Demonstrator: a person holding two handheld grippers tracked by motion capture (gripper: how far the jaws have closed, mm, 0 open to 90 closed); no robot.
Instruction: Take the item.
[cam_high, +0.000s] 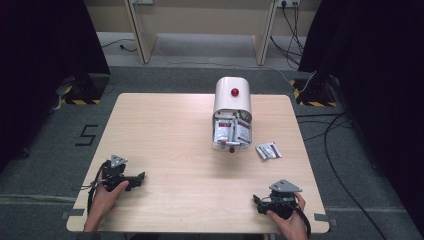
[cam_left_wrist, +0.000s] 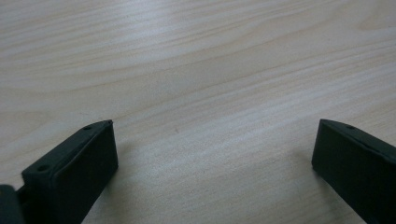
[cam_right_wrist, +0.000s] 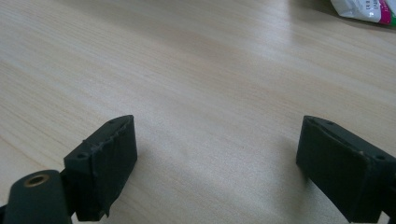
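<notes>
Both fingers of the left gripper (cam_left_wrist: 212, 154) stand wide apart with only bare wood between them, and the fingers (cam_right_wrist: 105, 158) of the right gripper (cam_right_wrist: 219, 158) are spread the same way, holding nothing. From the high view, the left gripper (cam_high: 139, 178) lies near the front left of the table (cam_high: 165, 140), and the right gripper (cam_high: 259, 202) near the front right edge, each in a hand whose forearm is cut off by the bottom of the picture. Nearest to the right gripper is a small white packet (cam_high: 268, 150), lying flat on the wood just beside the white box (cam_high: 232, 112), well apart from both grippers. In the right gripper view only a corner of the packet (cam_right_wrist: 362, 9) shows, cut by the top edge. More packets stand in the open front of the box; their print is too small to read. A red knob (cam_high: 234, 92) sits on top of the box.
</notes>
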